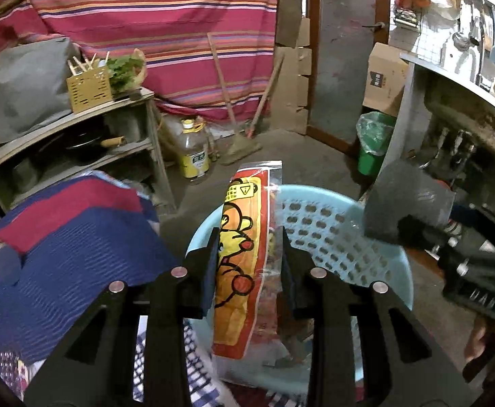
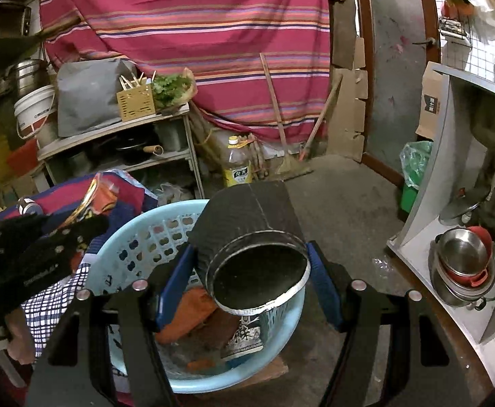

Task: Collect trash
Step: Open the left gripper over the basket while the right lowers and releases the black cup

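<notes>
A yellow-and-red snack wrapper (image 1: 244, 264) is gripped between the jaws of the left gripper (image 1: 249, 254) and is held above the light blue basket (image 1: 396, 271) just beyond them. A black can (image 2: 251, 247), silver-rimmed and tilted, is clamped between the blue-padded jaws of the right gripper (image 2: 247, 278), directly over the same basket (image 2: 129, 237), where other scraps (image 2: 193, 308) are seen below the jaws.

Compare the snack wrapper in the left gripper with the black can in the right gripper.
The snack wrapper is flat, crinkly, red and yellow with a cartoon print; the black can is rigid, round and dark with a silver rim. The wrapper needs narrow jaws, the can wide ones. Both hang over the blue basket.
</notes>
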`<act>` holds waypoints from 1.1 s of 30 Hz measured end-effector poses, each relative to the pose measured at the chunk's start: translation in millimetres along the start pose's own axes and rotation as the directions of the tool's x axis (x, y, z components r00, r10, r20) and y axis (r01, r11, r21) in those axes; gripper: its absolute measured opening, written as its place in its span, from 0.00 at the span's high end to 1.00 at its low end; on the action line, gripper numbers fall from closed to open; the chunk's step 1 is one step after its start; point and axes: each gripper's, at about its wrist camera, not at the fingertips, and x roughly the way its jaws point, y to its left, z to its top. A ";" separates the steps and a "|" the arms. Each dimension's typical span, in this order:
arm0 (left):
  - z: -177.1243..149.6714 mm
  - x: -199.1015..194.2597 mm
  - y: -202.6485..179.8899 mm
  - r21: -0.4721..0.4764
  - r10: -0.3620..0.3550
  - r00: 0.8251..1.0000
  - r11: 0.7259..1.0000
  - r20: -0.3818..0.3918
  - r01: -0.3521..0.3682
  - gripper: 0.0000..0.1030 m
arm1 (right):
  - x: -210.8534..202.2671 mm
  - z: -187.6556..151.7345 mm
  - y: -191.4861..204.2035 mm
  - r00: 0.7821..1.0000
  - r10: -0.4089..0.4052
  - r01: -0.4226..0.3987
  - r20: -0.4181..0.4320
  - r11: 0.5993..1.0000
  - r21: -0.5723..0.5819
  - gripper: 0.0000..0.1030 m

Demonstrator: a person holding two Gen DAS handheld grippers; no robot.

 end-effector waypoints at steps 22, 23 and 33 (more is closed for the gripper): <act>-5.2 -53.1 56.4 -0.052 0.214 0.972 0.976 0.099 -0.209 0.05 | 32.0 -4.4 40.0 0.999 0.028 -0.029 -0.040 0.999 -0.044 0.35; -7.5 -55.3 57.7 -0.053 0.220 0.970 0.975 0.100 -0.215 0.05 | 34.1 -3.5 43.1 0.999 0.027 -0.029 -0.042 0.998 -0.049 0.35; -27.8 -91.5 79.6 -0.080 0.267 0.958 0.962 0.107 -0.260 0.05 | 52.5 0.0 61.8 0.996 -0.052 0.046 -0.067 0.995 -0.085 0.07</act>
